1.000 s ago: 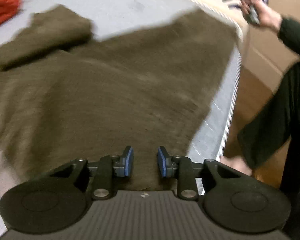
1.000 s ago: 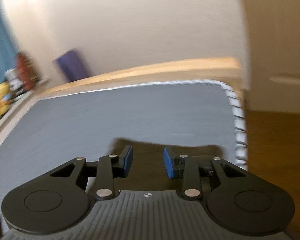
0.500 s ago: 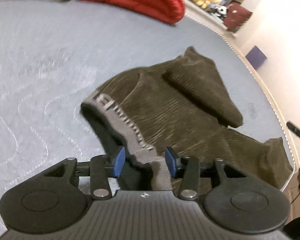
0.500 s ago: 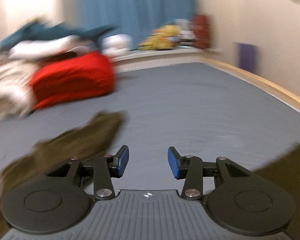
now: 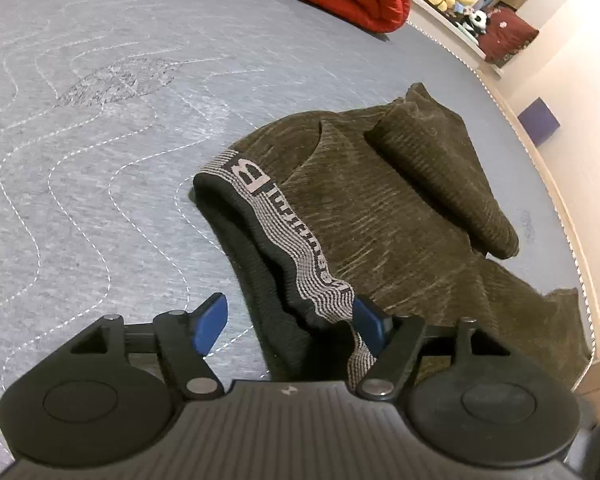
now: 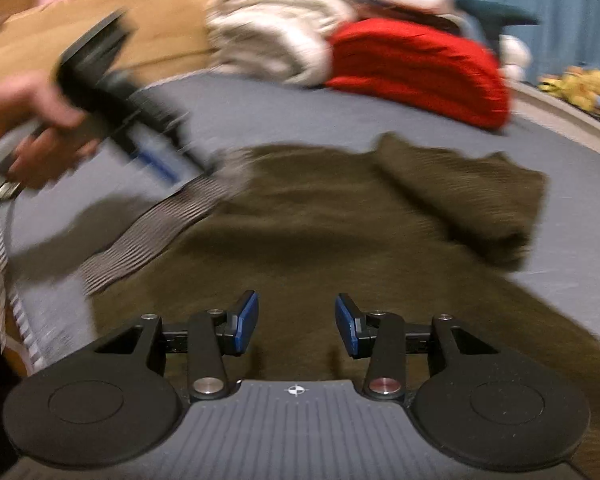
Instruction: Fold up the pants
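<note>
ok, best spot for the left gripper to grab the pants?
The striped waistband. It stands up as a thick rolled edge at the open waist, already between the open left gripper. Come in from the waist end, one finger inside the opening and one outside; the pants lie flat elsewhere.

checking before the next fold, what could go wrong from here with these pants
1. The left gripper has just been opening and its fingers straddle the bunched waistband without pressing it; closing now may catch one layer only.
2. One leg lies doubled over the pants, so a fold could trap that lump.
3. The fabric reaches the mattress edge and may slide off.
</note>
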`<state>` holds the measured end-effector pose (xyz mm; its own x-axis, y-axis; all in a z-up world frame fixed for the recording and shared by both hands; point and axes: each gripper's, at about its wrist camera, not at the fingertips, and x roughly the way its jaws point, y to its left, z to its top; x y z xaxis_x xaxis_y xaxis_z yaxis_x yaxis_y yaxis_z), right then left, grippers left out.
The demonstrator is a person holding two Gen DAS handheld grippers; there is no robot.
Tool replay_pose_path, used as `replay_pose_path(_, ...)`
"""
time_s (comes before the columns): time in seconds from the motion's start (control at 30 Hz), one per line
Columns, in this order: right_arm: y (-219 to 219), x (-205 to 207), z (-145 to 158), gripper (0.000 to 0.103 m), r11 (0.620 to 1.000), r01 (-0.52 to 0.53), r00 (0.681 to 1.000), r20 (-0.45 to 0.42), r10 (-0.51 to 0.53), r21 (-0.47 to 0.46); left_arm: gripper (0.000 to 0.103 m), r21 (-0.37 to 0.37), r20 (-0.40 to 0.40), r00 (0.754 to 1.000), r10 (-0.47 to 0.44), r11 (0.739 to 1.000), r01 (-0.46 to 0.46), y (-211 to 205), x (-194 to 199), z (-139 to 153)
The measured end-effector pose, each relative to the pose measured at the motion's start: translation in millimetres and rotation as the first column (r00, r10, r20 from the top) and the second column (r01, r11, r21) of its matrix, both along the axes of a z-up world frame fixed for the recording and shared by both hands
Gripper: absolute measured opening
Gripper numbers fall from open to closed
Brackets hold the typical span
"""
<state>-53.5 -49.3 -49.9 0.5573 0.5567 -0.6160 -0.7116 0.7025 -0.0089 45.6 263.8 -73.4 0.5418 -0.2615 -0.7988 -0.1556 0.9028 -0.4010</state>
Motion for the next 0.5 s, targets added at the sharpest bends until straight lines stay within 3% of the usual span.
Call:
replay_pose_path(0.2,40,-30,-23,0.045,0.981,-0.175,0.984,-0.032,0.173,-0.08,0.084,-0.078,-0.045,0.999,-0.025,0.997,0.021,-2,1,-15)
replay_pose_path(0.3,51,-34,-23,0.051,0.978,-0.188,0.982,-0.029,0.186,-0.093,0.085,-0.115,-0.055,0.998,-0.041,0.993,0.034,-4,3,-20)
replay_pose_path(0.4,56,-32,-16,0.054,0.976,-0.211,0.977,-0.049,0.209,-0.051,0.086,-0.178,-0.064,0.998,-0.029,0.984,0.017,-4,5,-26)
replay_pose_path(0.5,59,-31,-9,0.053,0.965,-0.262,0.962,-0.078,0.262,0.005,0.087,-0.171,-0.075,0.997,-0.03,0.985,0.017,-8,9,-31)
